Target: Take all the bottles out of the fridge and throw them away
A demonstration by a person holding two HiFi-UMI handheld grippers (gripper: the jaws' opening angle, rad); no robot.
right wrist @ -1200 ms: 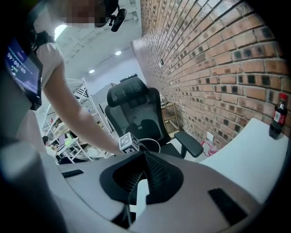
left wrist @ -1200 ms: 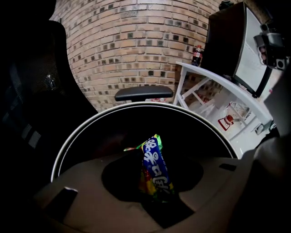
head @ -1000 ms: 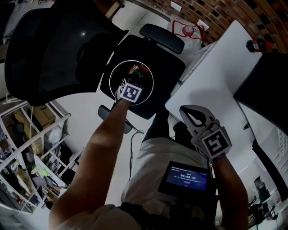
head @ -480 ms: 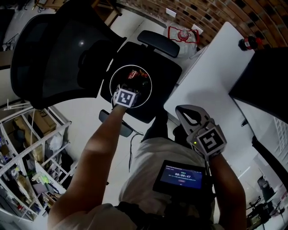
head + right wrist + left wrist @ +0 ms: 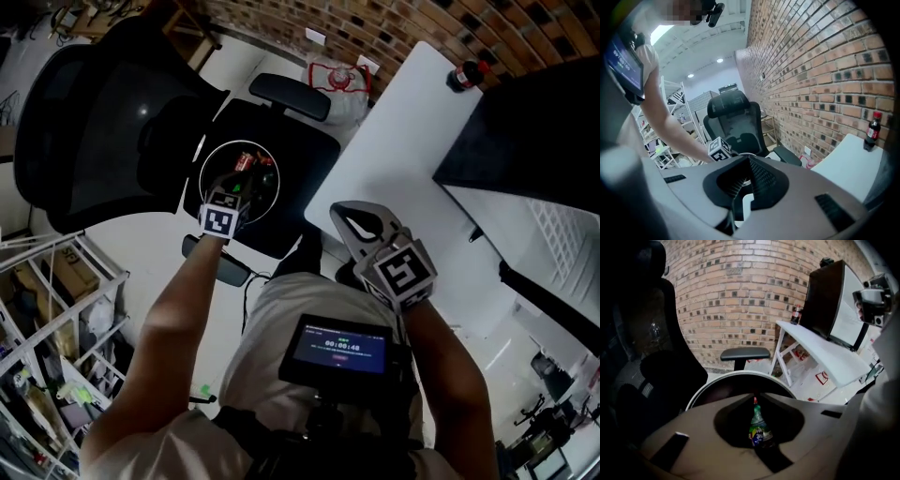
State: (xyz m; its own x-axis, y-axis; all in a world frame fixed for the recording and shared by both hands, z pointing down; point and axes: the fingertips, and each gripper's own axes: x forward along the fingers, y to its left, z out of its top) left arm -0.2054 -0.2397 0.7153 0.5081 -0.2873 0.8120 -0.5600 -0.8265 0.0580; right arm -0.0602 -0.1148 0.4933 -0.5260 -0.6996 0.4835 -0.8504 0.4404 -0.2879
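Locate the office chair [image 5: 103,122] beside the white table [image 5: 403,159]. The dark cabinet [image 5: 534,122] on that table is probably the fridge; its inside is not shown. The white-rimmed bin [image 5: 201,173] sits on the chair seat. Your left gripper [image 5: 228,199] hangs above the bin, its jaws just closed to a narrow slit, gripping nothing. Your right gripper [image 5: 352,217] is fully closed and empty. Judge disposal partly done: a green bottle [image 5: 759,432] and a red-labelled one [image 5: 243,161] lie in the bin, while a cola bottle [image 5: 466,75] stands on the table.
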